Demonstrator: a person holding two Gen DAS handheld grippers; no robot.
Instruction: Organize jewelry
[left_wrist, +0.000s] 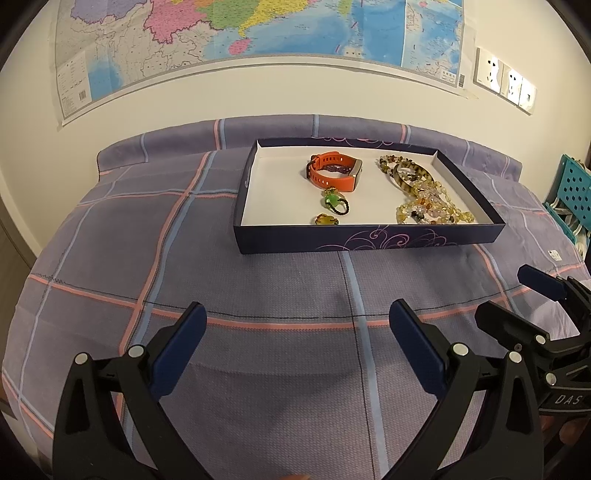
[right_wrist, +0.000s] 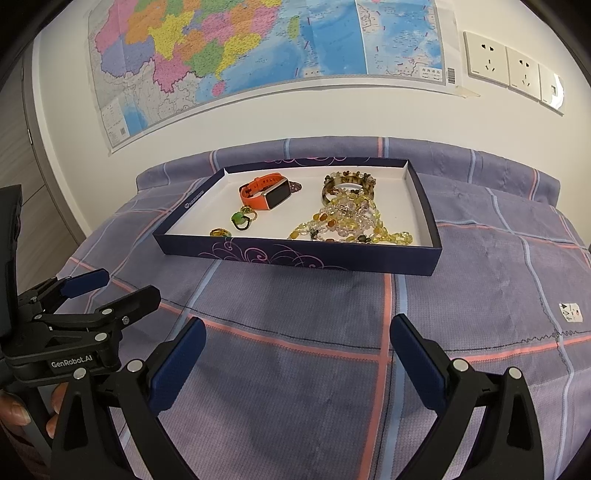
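A shallow dark-blue box (left_wrist: 369, 240) (right_wrist: 295, 254) with a white inside sits on the bed. It holds an orange watch (left_wrist: 332, 173) (right_wrist: 264, 192), a green pendant on a dark cord (left_wrist: 334, 202) (right_wrist: 242, 219), a small amber ring (left_wrist: 326, 220) (right_wrist: 219, 232), a brown striped bangle (left_wrist: 410, 173) (right_wrist: 347, 184) and a heap of yellow bead strands (left_wrist: 432, 206) (right_wrist: 351, 221). My left gripper (left_wrist: 297, 328) (right_wrist: 118, 291) hangs open and empty over the bedspread in front of the box. To its right, my right gripper (right_wrist: 297, 339) (left_wrist: 517, 299) is open and empty too.
The purple checked bedspread (left_wrist: 258, 288) (right_wrist: 480, 280) covers the bed up to a white wall with a map (left_wrist: 240, 37) (right_wrist: 258, 48) and sockets (right_wrist: 513, 66). A teal perforated rack (left_wrist: 574, 192) stands at the right. A hand (right_wrist: 22, 410) holds the left gripper.
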